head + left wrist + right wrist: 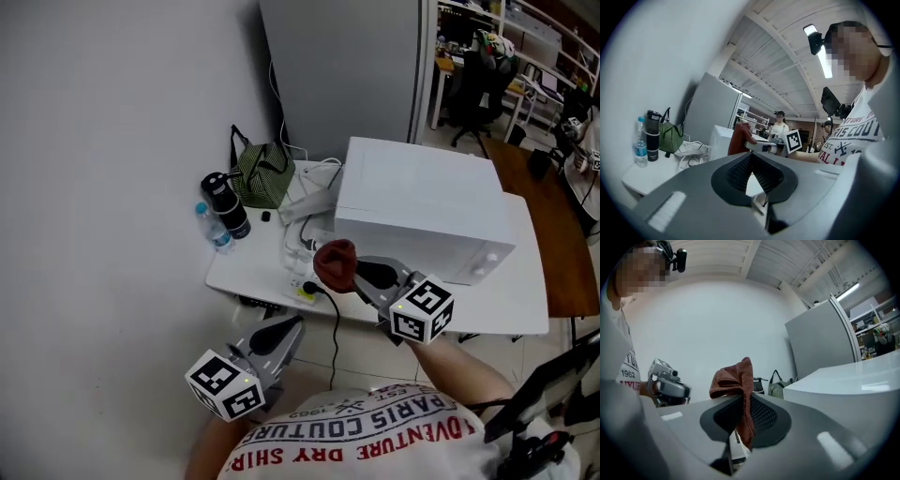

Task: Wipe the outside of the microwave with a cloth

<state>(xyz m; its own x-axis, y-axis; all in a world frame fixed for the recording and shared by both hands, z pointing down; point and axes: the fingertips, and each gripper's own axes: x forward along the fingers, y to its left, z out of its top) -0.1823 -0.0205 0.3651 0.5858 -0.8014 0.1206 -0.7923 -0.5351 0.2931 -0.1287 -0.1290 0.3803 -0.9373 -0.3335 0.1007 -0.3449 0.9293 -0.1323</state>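
Note:
A white microwave (pixel 422 206) stands on the white table (pixel 525 309); it also shows in the right gripper view as a white box (pixel 853 380) at the right. My right gripper (pixel 349 269) is shut on a reddish-brown cloth (pixel 334 264), held just off the microwave's near left corner. In the right gripper view the cloth (pixel 736 385) sticks up from between the jaws. My left gripper (pixel 281 333) hangs lower, below the table's front edge, shut with nothing in it. The left gripper view shows the cloth (pixel 740 138) ahead.
On the table's left end stand a black flask (pixel 225 202), a water bottle (pixel 214 230) and a green striped bag (pixel 261 173), with white cables (pixel 309 202) beside them. A black cord (pixel 333 328) hangs off the front edge. A grey cabinet (pixel 347 66) stands behind.

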